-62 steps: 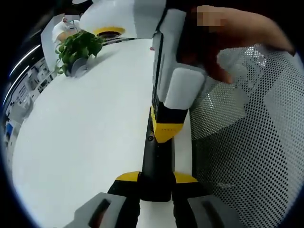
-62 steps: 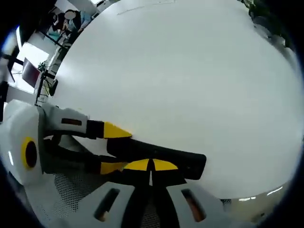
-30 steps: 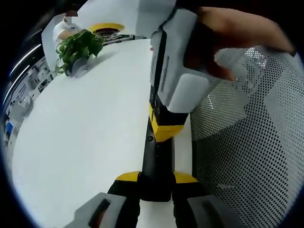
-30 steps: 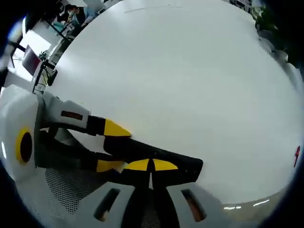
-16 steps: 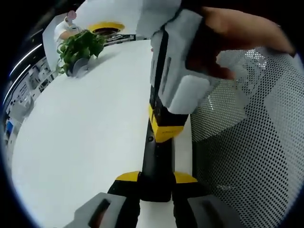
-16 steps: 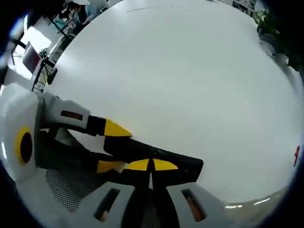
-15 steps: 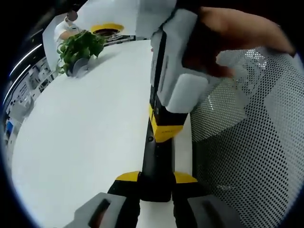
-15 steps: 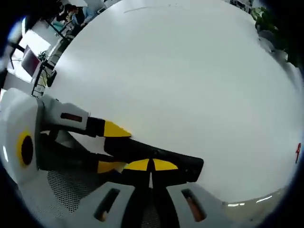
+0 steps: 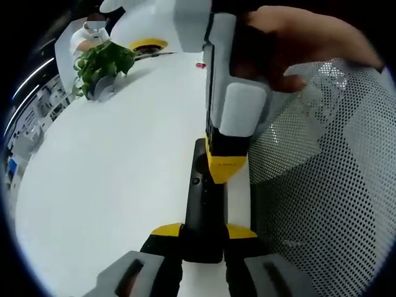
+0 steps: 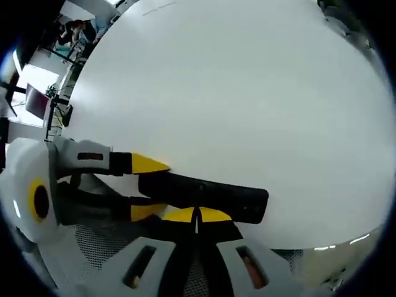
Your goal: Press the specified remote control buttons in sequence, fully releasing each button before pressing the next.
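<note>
Lying at the near edge of the white counter point(image 9: 111, 173), the black remote control point(image 9: 203, 204) is the thing to steer by. In the left gripper view its near end sits between the yellow tips of the left hand-held gripper point(image 9: 203, 232), whose jaws are narrowed onto it from both sides and hold it. The remote's length runs away from that grip across the counter, with small buttons showing faintly along its top face.

Above the far half of the remote the right hand-held gripper point(image 9: 228, 167) comes down from the top of the left gripper view, a person's hand point(image 9: 297, 43) wrapped around its grey body. Its yellow tips are drawn together with no gap between them. They sit at the remote's top face, but whether they press it or hang just over it cannot be told.

In the right gripper view the remote point(image 10: 204, 192) lies crosswise, and the right hand-held gripper point(image 10: 197, 215) shows its two yellow tips closed against each other just at the remote's near edge. The left hand-held gripper point(image 10: 145, 189) reaches in from the side, one yellow tip on each side of the remote's end.

Beside the remote, off the counter's edge, is a grey mesh chair back point(image 9: 322, 185). Well beyond the remote, at the counter's far side, stands a potted plant point(image 9: 102, 65) with green leaves, and farther still a round yellow-rimmed object point(image 9: 147, 44).
</note>
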The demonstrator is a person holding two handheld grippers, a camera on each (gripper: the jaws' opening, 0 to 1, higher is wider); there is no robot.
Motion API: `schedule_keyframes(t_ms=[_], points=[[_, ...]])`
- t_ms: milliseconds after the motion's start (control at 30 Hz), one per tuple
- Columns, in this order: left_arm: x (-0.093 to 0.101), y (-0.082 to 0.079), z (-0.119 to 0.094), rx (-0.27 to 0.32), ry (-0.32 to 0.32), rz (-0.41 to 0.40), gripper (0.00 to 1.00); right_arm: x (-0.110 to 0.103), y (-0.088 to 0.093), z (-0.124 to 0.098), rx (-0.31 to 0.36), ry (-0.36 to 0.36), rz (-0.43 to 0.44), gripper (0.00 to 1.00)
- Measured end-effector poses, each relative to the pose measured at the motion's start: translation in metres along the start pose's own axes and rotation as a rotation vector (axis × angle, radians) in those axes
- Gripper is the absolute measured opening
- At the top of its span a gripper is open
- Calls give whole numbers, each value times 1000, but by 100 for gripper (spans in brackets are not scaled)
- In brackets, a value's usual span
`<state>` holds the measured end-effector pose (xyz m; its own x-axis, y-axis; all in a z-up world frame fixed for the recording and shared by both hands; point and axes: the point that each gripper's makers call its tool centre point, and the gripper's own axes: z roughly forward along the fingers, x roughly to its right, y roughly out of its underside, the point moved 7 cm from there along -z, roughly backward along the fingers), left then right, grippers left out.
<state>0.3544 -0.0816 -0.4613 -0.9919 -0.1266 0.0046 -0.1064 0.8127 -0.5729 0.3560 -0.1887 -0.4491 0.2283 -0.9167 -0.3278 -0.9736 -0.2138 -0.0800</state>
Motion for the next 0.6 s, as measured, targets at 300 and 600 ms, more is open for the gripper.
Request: schedule_keyframes(t_ms=[300,600], points=[[0,0,1,-1,0,-3,25,-1,-2,3,0,-25,5,0],[0,0,1,0,1,-3,25,-2,-3,6,-12,-62,23,0]])
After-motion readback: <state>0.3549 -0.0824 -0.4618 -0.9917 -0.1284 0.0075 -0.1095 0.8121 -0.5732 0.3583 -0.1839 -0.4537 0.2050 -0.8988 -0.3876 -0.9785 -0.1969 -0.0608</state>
